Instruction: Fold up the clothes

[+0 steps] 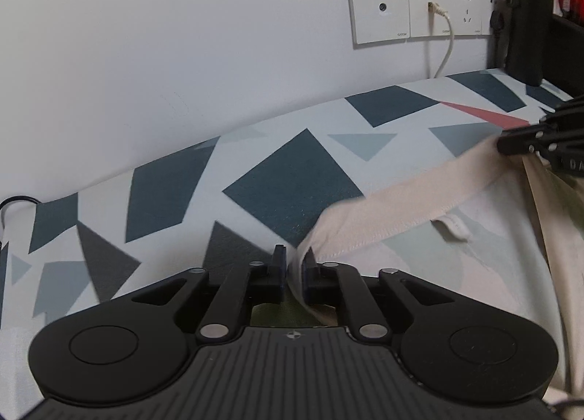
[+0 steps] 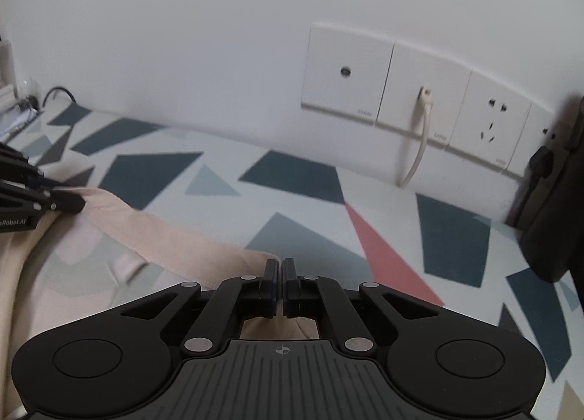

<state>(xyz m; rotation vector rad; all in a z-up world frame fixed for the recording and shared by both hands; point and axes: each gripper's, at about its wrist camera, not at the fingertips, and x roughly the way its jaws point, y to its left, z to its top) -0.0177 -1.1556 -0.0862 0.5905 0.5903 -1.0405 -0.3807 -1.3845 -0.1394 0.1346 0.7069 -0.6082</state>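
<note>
**Both tongs clamped on a cream garment, its edge stretched between them**

The left tongs [image 1: 293, 266] are closed on a bunched fold of the cream garment [image 1: 408, 197], the cloth squeezed between the two blue-padded fingers [image 1: 279, 266] with only the thickness of the fabric keeping them apart. From that grip a hemmed band of the garment runs up and to the right, taut, to the right tongs [image 1: 511, 144], which show at the right edge of the left wrist view pinching the other end. A small white label [image 1: 454, 228] hangs from the underside of the band, near its middle.

In the right wrist view the right tongs [image 2: 281, 281] are pressed nearly flat together on the garment's edge, and cream cloth shows behind them in the gap of the frame. The band leads away to the left, where the left tongs [image 2: 73, 203] hold it at the far left of the picture. The rest of the garment [image 2: 175, 237] hangs slack below the band on the near side.

Beneath lies a counter [image 1: 292, 179] covered in a white cloth with dark blue, grey and red triangles and quadrilaterals. Behind it stands a white wall with a row of socket plates [image 2: 419, 106]; a cream cable [image 2: 419, 142] is plugged into the second plate and drops to the counter. A black bottle [image 1: 529, 15] stands at the far right, beside the sockets, with something red behind it, too cropped to identify.
</note>
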